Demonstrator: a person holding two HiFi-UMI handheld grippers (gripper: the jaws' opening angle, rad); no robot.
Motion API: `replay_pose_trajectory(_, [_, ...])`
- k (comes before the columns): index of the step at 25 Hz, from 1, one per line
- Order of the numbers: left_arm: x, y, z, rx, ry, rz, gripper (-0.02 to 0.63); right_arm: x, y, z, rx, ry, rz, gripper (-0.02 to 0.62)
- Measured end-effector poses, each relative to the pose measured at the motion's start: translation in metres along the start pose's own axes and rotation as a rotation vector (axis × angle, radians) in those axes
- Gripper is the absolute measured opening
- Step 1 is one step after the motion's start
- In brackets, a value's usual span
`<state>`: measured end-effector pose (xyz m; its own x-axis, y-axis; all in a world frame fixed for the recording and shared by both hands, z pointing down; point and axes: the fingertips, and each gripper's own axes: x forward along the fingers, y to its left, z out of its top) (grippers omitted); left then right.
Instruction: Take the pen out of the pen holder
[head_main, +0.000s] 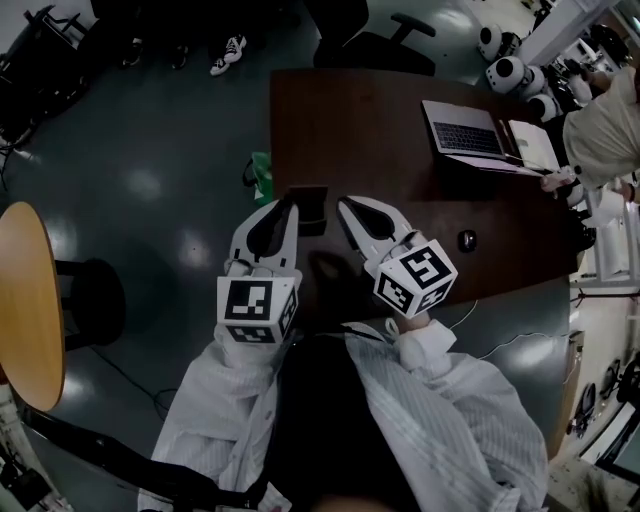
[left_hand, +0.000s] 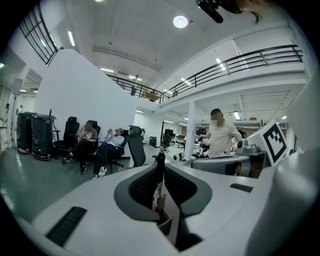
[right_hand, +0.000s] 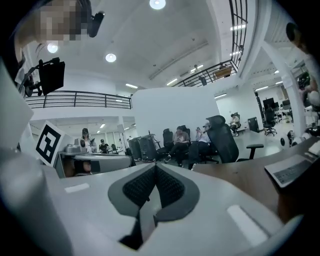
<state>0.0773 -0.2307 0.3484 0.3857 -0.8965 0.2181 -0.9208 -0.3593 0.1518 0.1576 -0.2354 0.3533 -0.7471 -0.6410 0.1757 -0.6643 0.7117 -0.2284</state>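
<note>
A thin black pen (left_hand: 159, 181) with a white label stands upright between the pads of my left gripper (left_hand: 160, 162), which is shut on it. In the head view the left gripper (head_main: 290, 204) hangs raised over the near-left part of the brown table (head_main: 380, 150), its tips beside the dark square pen holder (head_main: 309, 207); I cannot make out the pen there. My right gripper (head_main: 346, 206) is held up just right of the holder. Its tips meet in the right gripper view (right_hand: 155, 167) with nothing between them.
An open laptop (head_main: 465, 130) and white papers (head_main: 533, 143) lie at the table's far right, and a dark mouse (head_main: 467, 240) sits nearer. A green object (head_main: 262, 180) hangs at the table's left edge. A round wooden table (head_main: 25, 300) stands at the left.
</note>
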Motion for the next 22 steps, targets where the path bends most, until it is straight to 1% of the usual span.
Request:
replay_pose_trajectory(4, [-0.001, -0.004, 0.002, 0.007, -0.002, -0.008, 0.046, 0.003, 0.01, 0.015, -0.037, -0.021, 0.022, 0.002])
replay_pose_trajectory(7, [-0.002, -0.007, 0.002, 0.005, -0.002, -0.013, 0.046, 0.003, 0.015, 0.018, -0.039, -0.025, 0.028, 0.002])
replay_pose_trajectory(11, [-0.002, -0.005, 0.002, -0.002, -0.002, -0.013, 0.046, 0.002, 0.02, 0.018, -0.022, -0.027, 0.041, 0.001])
replay_pose_trajectory(22, [0.001, -0.006, -0.004, -0.014, 0.0, -0.008, 0.046, 0.001, 0.021, 0.013, -0.021, -0.013, 0.054, 0.0])
